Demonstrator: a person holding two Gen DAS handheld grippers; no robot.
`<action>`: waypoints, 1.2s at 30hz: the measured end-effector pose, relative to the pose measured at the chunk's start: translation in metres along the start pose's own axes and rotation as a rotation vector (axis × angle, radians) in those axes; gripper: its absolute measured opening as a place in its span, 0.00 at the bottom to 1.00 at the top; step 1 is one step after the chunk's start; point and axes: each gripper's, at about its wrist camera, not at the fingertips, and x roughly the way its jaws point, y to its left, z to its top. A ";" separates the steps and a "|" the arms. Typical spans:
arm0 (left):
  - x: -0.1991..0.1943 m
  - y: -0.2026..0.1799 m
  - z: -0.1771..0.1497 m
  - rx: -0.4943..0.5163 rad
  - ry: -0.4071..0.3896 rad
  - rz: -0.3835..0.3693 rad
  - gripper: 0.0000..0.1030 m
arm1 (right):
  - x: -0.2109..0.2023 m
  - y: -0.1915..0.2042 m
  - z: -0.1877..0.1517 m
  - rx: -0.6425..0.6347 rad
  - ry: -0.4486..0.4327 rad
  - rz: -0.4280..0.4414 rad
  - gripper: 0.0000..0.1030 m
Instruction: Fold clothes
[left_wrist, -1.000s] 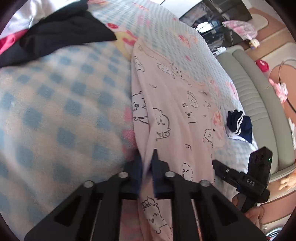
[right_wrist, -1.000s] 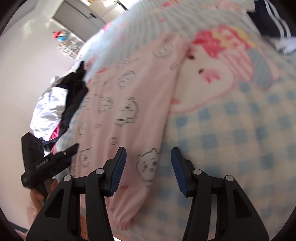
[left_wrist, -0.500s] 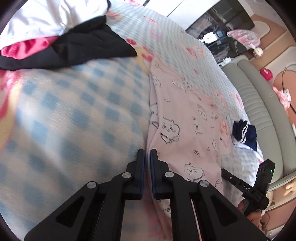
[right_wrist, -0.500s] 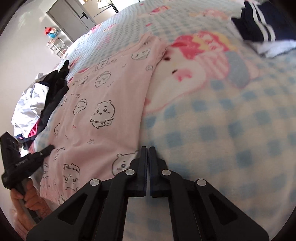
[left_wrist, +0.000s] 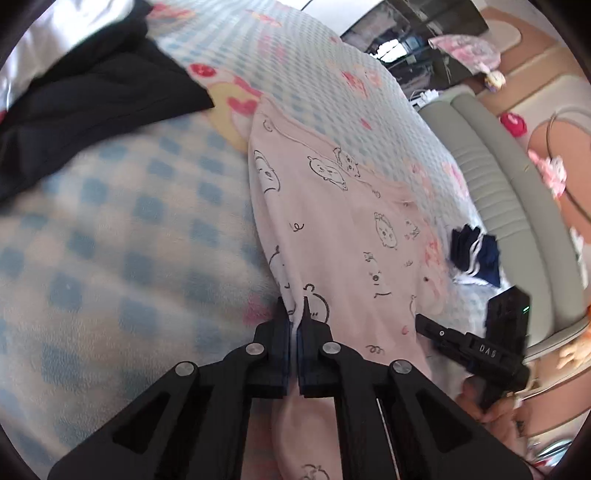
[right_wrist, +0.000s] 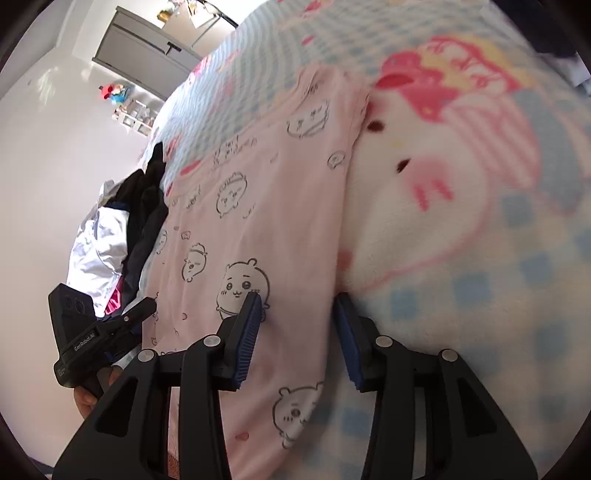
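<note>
Both of my views are bright with soft daylight and cast no hard shadows. The strongest glare sits on the white garment (left_wrist: 55, 44) at the upper left of my left view, where it washes out to blank white. The fisheye bends everything: the bed (left_wrist: 110, 229) bulges like a dome, and black rings close off the corners. Motion blur smears the checks of the blanket (right_wrist: 517, 288) in my right view and the cartoon face on it. My left claw (left_wrist: 294, 314) stays fairly crisp, and so does my right claw (right_wrist: 297, 314), though both are dark and flat.
</note>
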 end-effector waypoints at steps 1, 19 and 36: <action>-0.004 -0.002 -0.001 0.009 -0.014 0.013 0.03 | 0.000 0.003 0.000 -0.002 -0.001 0.000 0.04; -0.050 0.000 0.029 0.106 -0.087 0.034 0.19 | -0.059 0.010 0.007 -0.142 -0.127 -0.144 0.10; -0.036 -0.033 -0.012 0.185 -0.038 0.135 0.41 | -0.024 0.047 -0.033 -0.325 -0.007 -0.228 0.27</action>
